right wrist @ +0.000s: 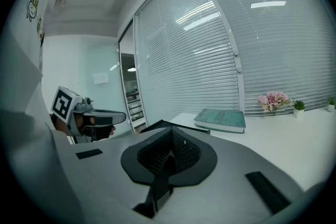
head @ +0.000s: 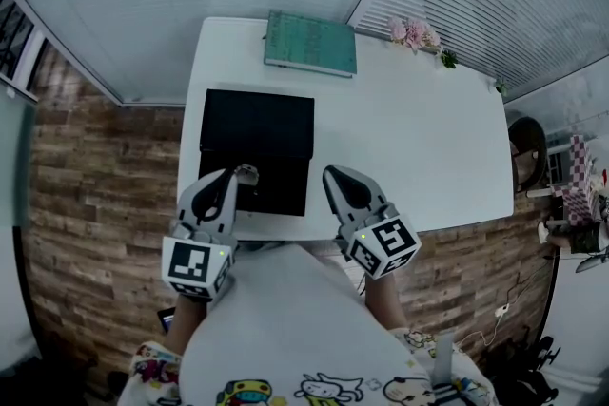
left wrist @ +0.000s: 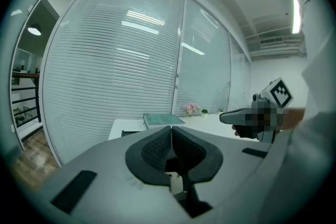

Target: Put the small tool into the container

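The black container [head: 257, 124] lies open on the left half of the white table [head: 419, 138]. My left gripper [head: 235, 172] hovers over the container's near part, jaws closed, with a small pale tool [head: 246, 173] showing at its tip. In the left gripper view the pads [left wrist: 157, 147] meet, and a small pale metal piece [left wrist: 176, 182] sits pinched low between them. My right gripper [head: 333, 173] hangs beside the container's near right corner. Its jaws are shut and nothing lies between the pads [right wrist: 186, 148]. Both grippers are held level, well above the table.
A teal book [head: 310, 44] lies at the table's far edge, with pink flowers [head: 411, 33] and a small plant to its right. Window blinds run behind the table. The person's body is close to the near edge. A wood-pattern floor surrounds the table.
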The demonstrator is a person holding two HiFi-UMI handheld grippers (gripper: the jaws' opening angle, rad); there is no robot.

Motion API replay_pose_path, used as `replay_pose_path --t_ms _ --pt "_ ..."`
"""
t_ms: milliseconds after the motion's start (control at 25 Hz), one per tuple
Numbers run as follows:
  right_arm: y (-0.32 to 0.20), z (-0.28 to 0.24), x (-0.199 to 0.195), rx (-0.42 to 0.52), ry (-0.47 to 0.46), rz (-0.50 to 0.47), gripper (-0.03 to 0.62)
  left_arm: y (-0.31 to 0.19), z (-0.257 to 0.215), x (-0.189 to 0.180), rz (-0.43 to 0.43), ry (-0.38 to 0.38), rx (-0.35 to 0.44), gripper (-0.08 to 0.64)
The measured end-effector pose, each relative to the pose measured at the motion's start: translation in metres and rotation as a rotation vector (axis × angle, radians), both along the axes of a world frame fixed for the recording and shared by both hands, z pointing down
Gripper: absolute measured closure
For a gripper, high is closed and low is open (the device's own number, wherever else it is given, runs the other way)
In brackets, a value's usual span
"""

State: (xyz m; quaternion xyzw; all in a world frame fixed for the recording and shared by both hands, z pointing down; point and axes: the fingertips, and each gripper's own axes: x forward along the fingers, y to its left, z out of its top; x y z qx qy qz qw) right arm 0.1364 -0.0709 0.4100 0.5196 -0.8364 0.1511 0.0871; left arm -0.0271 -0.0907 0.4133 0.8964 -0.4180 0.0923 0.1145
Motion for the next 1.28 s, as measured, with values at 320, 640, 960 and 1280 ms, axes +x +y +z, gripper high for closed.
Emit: replay_pose_path --t_ms 320,640,960,1280 --pt "-0.0006 0.0022 -0.0002 -0.007 -0.004 -0.004 0.592 0.0012 -0.0004 0.0003 -0.001 0.002 -0.008 0.549" --pt "-0.0035 0.0020 0.0025 -0.006 -0.011 -0.004 0.592 0.0004 -0.0007 -0.0008 -0.008 0.000 -0.011 0.549" --pt "-0.0045 0.0017 0.0012 -0.002 -0.004 -0.015 0.592 0.0013 -0.0010 -0.0044 -0.018 -0.013 -0.008 0.549" --pt "-0.0054 0.0006 -0.0026 -0.004 0.000 -0.023 0.592 0.0009 -0.0021 -0.0074 -0.022 -0.009 -0.007 0.549"
